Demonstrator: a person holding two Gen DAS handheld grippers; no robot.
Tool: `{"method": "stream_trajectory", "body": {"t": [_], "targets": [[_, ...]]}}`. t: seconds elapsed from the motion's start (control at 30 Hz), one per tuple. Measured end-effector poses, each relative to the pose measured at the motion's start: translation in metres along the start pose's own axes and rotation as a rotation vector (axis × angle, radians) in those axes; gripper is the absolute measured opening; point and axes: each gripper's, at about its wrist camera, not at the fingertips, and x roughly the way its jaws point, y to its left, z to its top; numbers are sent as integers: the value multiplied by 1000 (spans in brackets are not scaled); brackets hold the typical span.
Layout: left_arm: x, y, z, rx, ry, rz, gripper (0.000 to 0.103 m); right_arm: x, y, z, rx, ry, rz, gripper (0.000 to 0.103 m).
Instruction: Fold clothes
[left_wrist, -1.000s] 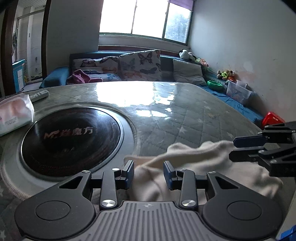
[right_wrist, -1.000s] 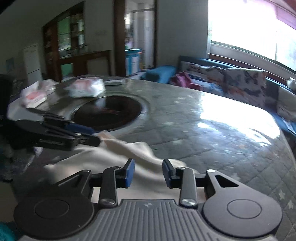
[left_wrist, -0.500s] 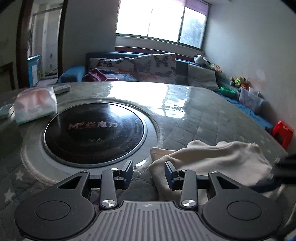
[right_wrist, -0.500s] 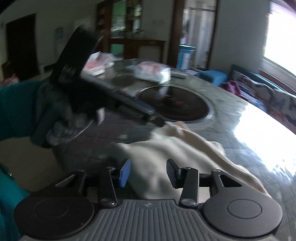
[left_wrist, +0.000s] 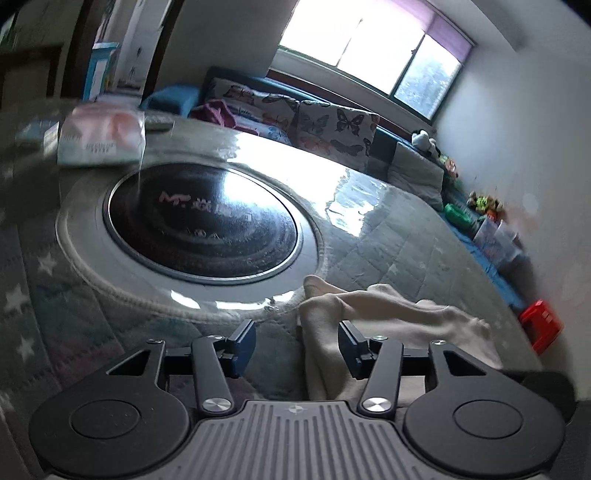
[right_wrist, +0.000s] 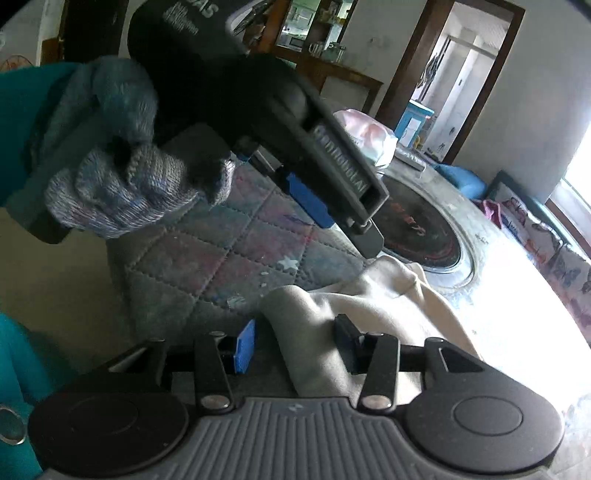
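A cream garment (left_wrist: 388, 314) lies crumpled on the quilted table near its front edge. My left gripper (left_wrist: 297, 345) is open, its jaws apart over the garment's left edge, with cloth lying between them. In the right wrist view the same garment (right_wrist: 369, 306) spreads ahead. My right gripper (right_wrist: 295, 343) is open with a fold of the cloth between its jaws. The left gripper (right_wrist: 314, 199), held by a gloved hand (right_wrist: 122, 173), hangs above the table beyond the cloth.
A round black glass hob (left_wrist: 203, 221) is set in the table's middle. A pink tissue pack (left_wrist: 99, 136) lies beyond it. The quilted star cover (right_wrist: 221, 266) ends at the table edge on the left. A sofa with butterfly cushions (left_wrist: 332, 125) stands behind.
Both grippers have opened wider and swung left. The right gripper turned toward the garment's near corner; the left gripper now hangs close in its view. The garment looks more bunched.
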Motion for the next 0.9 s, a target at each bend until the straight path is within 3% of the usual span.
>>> {"method": "stream_trajectory", "body": {"t": [0.1,0.17,0.47,0.9], "targets": [[1,2,0,-64,16,-19,54,-2,-3,1,25,0,-24,21],[4,5,0,-122,35,-33,54,-6,-10,1,57,-7,-19,15],[13,6,-3,-348,83,-129,57,-32,-44,1,271,-84,33,13],[37,9,-7,-566,143,-160,57,-51,-64,-13,357,-143,44,11]]}}
